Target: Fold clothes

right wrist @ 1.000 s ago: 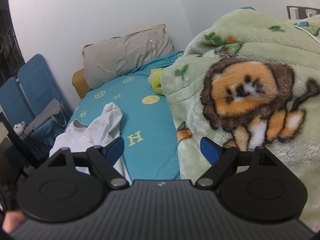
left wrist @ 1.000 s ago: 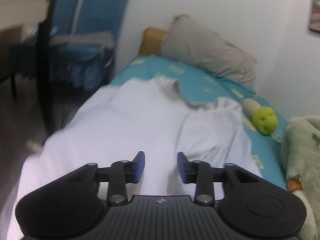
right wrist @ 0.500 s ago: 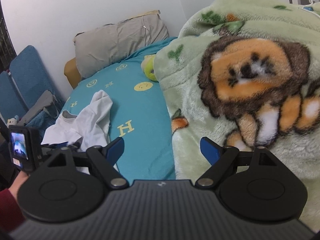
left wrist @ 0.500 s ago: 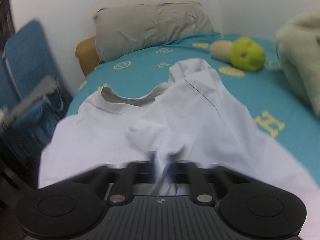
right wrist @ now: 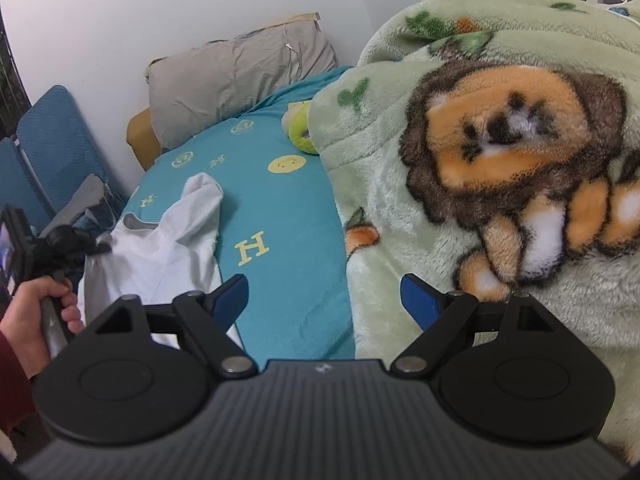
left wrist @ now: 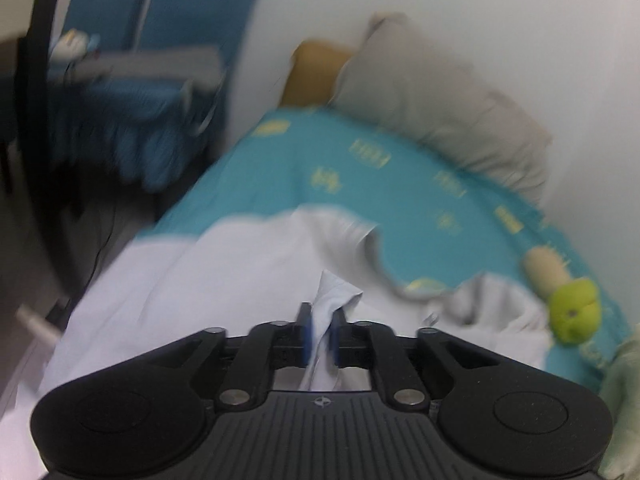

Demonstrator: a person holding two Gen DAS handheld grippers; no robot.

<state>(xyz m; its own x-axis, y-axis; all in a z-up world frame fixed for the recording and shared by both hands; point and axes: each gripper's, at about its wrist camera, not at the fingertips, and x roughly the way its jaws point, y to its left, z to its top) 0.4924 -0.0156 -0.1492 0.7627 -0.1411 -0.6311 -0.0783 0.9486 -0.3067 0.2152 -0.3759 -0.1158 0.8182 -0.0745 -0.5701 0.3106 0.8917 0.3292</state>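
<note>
A white T-shirt (left wrist: 224,264) lies crumpled on the teal bed sheet (left wrist: 360,176), its grey-lined collar toward the pillow. My left gripper (left wrist: 320,330) is shut on a pinched fold of the shirt, which sticks up between the blue pads. In the right wrist view the same white T-shirt (right wrist: 168,240) sits at the bed's left edge, with a hand (right wrist: 32,312) holding the left gripper's handle beside it. My right gripper (right wrist: 324,292) stands open over the sheet, nothing between its fingers.
A green lion blanket (right wrist: 500,160) fills the right of the bed. A grey pillow (right wrist: 240,76) leans on the wall, a green plush toy (right wrist: 300,128) near it. Blue chairs (left wrist: 152,80) stand left of the bed.
My left gripper went from open to shut on a fold of the white T-shirt and swung left and right with it. The right gripper stayed open, drifting slightly.
</note>
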